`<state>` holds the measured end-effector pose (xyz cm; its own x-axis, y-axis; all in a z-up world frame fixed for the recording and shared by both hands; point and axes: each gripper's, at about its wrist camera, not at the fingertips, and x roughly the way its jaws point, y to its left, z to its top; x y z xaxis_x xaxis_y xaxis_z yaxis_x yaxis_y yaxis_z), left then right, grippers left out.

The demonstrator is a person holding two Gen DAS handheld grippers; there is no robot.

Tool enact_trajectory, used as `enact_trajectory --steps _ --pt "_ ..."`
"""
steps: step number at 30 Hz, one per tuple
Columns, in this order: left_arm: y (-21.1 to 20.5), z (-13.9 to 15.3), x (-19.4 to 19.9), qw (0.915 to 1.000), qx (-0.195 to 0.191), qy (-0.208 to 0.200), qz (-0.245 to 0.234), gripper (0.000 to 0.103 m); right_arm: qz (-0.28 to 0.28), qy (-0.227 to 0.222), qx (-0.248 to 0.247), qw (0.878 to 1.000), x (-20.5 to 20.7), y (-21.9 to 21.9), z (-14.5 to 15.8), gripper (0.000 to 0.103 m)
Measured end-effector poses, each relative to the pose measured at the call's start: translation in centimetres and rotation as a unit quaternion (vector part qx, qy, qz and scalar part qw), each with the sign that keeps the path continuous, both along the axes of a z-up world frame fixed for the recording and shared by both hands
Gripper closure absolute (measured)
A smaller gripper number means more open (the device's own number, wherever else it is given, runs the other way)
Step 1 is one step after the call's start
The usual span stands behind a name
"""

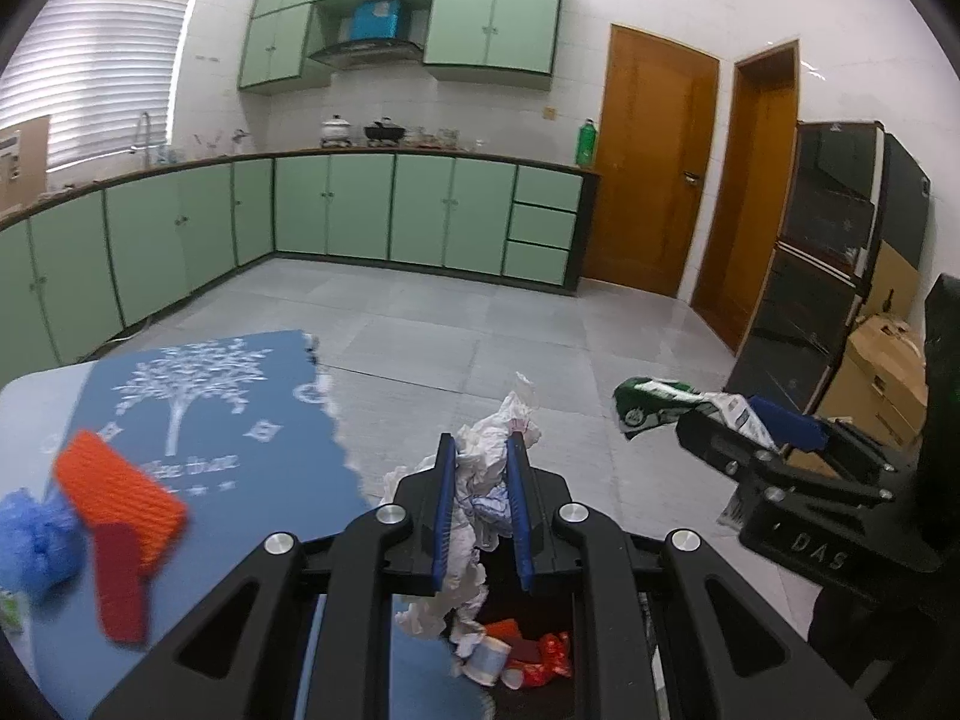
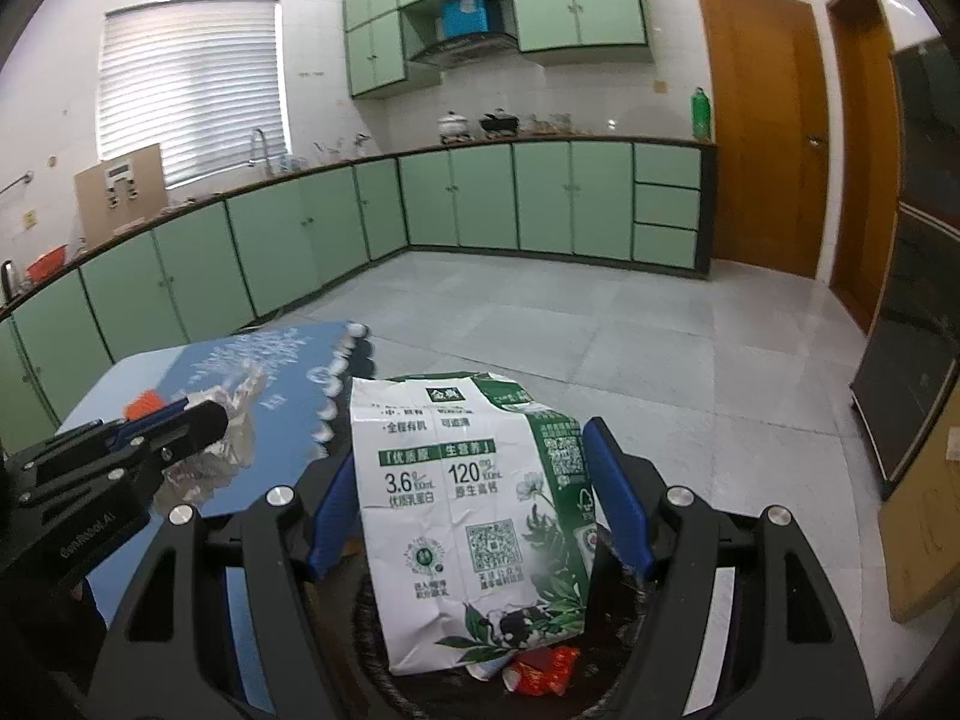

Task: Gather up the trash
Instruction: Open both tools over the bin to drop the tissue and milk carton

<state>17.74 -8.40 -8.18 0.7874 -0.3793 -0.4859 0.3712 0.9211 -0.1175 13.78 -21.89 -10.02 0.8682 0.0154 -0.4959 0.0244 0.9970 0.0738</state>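
Crumpled white paper (image 1: 480, 480) sits pinched between the blue pads of the left hand-held gripper (image 1: 485, 501), whose fingers are drawn in narrow around the wad, its loose tail hanging down over a dark bin (image 1: 528, 606). The bin below already holds a red wrapper (image 1: 549, 657) and a small white cup (image 1: 489, 660). The right hand-held gripper (image 2: 474, 504) stands wider, its blue pads pressed to both edges of a flattened green-and-white milk carton (image 2: 468, 516) held upright above the same bin (image 2: 372, 648). The carton's print reads "3.6" and "120" with Chinese characters, two QR codes and a flower drawing. The left wrist view shows "DAS" moulded on the right gripper's black body; the right wrist view shows pale lettering on the left gripper's body, too blurred to read surely. To the left lies the desk (image 1: 36, 402), covered by a blue cloth (image 1: 252, 420) with a white tree print and faint wording. On the cloth rest an orange ribbed piece (image 1: 120, 492), a red strip (image 1: 123, 582) and a blue plastic bundle (image 1: 36, 540). Green kitchen cabinets (image 1: 360, 204) line the far walls.
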Motion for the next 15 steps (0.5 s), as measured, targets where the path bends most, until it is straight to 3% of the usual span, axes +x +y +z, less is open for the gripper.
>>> enact_trajectory --steps 8,11,13,15 --pt "-4.8 -3.0 2.9 0.9992 0.004 0.031 -0.026 0.085 -0.023 0.033 0.000 0.999 2.2 -3.4 -3.6 0.034" --pt "-5.7 -4.0 4.1 0.9984 -0.004 0.047 -0.032 0.074 -0.031 0.050 -0.008 0.998 3.1 -4.2 -5.0 0.025" --pt "-5.7 -4.3 4.8 0.9977 -0.013 0.054 -0.038 0.058 -0.040 0.055 -0.013 0.998 3.3 -4.7 -5.8 0.022" --pt "-5.5 -4.3 4.9 0.9978 -0.018 0.051 -0.040 0.049 -0.047 0.061 -0.014 0.997 3.4 -5.2 -6.3 0.015"
